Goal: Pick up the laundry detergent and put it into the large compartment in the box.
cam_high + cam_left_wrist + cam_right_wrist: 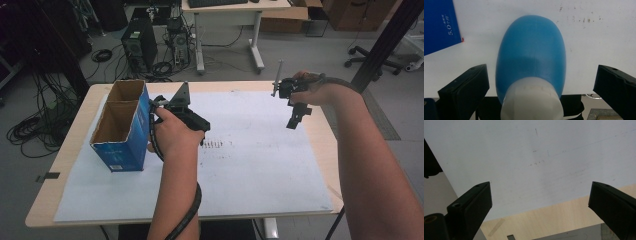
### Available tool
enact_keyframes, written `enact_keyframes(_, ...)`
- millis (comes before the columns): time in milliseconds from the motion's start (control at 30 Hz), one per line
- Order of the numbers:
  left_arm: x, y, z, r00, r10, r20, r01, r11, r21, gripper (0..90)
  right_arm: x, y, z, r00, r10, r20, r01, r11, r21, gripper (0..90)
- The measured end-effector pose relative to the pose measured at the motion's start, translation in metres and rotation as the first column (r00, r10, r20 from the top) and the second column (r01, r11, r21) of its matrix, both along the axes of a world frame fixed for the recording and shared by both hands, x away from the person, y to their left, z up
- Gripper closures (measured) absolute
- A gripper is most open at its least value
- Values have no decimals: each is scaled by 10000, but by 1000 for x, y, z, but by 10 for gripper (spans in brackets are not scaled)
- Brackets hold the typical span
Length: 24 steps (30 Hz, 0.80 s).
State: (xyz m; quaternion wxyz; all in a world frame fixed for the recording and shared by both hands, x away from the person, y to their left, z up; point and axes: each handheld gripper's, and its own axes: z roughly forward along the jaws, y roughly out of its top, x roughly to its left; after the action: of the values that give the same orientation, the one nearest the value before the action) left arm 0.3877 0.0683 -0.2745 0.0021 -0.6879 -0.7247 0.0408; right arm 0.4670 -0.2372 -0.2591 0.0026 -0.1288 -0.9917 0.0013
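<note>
The blue bottle (531, 52) lies on the white sheet (599, 45) between the left gripper (536, 82)'s jaws, white cap (531, 100) toward the camera, near the blue cardboard box (122, 127). Best to center the body, then close evenly so the rounded plastic doesn't squirt out. Those jaws stand wide, touching nothing. The right gripper (295, 112) hovers well apart over the table (554, 217), jaws also wide, empty.

Blue bottle (531, 52) with white cap (532, 100). Blue box (122, 131), brown inside, white lettering on its side. White sheet (260, 165), speckled with dark marks, over pale wood table (75, 145). Black grippers, left (541, 82) and right (540, 202).
</note>
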Motion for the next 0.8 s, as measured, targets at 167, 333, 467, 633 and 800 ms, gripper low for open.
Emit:
enact_keyframes(167, -1, -1, -3, 10000, -83, 33, 82, 9999, 102, 2, -1, -3, -1, 10000, 18, 1, -18, 10000, 40, 50)
enact_keyframes(333, -1, -2, -7, 10000, -81, -3, 81, 9999, 99, 2, -2, -6, -1, 10000, -64, 10, 64, 10000, 37, 49)
enact_keyframes(467, -1, -2, -10, 10000, -74, 14, 74, 9999, 115, 2, -2, -7, -1, 10000, -79, -4, 79, 10000, 41, 49)
enact_keyframes(633, -1, -1, -13, 10000, -93, 7, 93, 9998, 178, 3, -2, -6, -1, 10000, -67, -16, 67, 10000, 11, 49)
enact_keyframes(800, -2, 0, -15, 9999, -146, 76, 144, 9995, 277, 44, -3, -5, -2, 10000, -62, -41, 62, 10000, -8, 49)
